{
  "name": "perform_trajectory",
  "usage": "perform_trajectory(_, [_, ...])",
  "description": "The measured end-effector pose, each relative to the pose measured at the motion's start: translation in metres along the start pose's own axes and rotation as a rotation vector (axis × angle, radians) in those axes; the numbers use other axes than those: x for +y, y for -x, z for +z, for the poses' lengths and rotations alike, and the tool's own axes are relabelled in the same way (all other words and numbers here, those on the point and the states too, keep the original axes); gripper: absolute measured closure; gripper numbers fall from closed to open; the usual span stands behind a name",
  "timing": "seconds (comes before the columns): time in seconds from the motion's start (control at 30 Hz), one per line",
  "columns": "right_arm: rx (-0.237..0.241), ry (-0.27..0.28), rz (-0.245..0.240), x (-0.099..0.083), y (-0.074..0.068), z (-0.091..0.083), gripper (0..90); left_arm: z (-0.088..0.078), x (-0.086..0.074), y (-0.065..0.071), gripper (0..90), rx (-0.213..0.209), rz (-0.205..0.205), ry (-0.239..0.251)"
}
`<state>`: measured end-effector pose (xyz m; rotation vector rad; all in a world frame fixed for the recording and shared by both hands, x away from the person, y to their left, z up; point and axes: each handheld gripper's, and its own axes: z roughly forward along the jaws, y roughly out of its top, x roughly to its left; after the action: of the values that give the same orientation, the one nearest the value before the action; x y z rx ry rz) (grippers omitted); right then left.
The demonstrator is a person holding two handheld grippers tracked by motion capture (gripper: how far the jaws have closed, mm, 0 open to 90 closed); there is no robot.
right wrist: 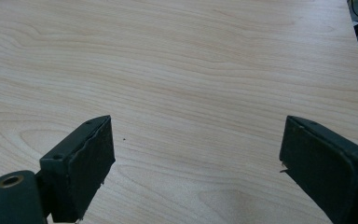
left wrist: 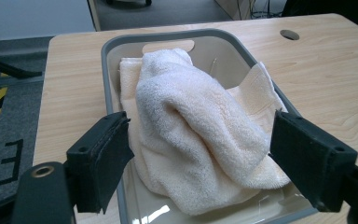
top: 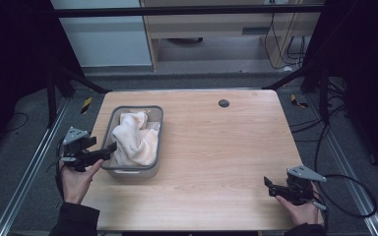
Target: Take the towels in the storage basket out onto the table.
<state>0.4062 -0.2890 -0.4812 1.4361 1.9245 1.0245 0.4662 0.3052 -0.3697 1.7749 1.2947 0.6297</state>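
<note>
A cream towel (top: 134, 137) lies bunched in a grey plastic bin (top: 109, 129) on the left of the wooden table (top: 216, 147). In the left gripper view the towel (left wrist: 191, 135) rises in a heap above the bin's rim (left wrist: 109, 70). My left gripper (top: 109, 149) sits at the bin's near left corner and points into it. It is open, its pads (left wrist: 103, 158) apart on either side of the heap without pressing on it. My right gripper (top: 268, 184) rests open near the table's front right corner, with bare wood between its pads (right wrist: 81, 163).
A small dark round hole (top: 223, 103) marks the table near its far edge. Metal rails run along both sides of the table, and cables (top: 347, 196) lie on the floor at the right. Shelving stands beyond the far edge.
</note>
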Motion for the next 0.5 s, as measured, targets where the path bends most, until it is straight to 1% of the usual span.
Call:
perform_trajectory(0.03, [0.001,-0.001,0.0,0.0,0.0,0.0,9.8,0.002,0.002,0.0,19.1,-0.002,0.004,-0.01])
perform_trajectory(0.13, [0.004,-0.005,0.0,0.0,0.0,0.001,9.3,0.007,0.005,-0.001,17.6,-0.011,-0.001,-0.022])
perform_trajectory(0.23, [0.003,-0.009,-0.003,0.0,0.0,0.001,9.2,0.013,0.008,-0.001,16.9,-0.006,0.005,-0.04])
perform_trajectory(0.3, [0.004,-0.013,-0.002,0.0,0.0,0.002,9.0,0.02,0.009,-0.001,16.5,-0.004,0.008,-0.058])
perform_trajectory(0.33, [0.004,-0.013,-0.002,0.0,0.0,0.002,9.0,0.02,0.009,-0.001,16.6,-0.004,0.008,-0.058])
perform_trajectory(0.4, [0.005,-0.015,-0.005,0.0,0.001,0.002,8.9,0.027,0.011,0.0,16.5,0.006,0.026,-0.078])
perform_trajectory(0.5, [0.006,-0.019,-0.004,0.0,0.001,0.002,8.8,0.03,0.012,0.001,15.6,0.007,0.031,-0.089])
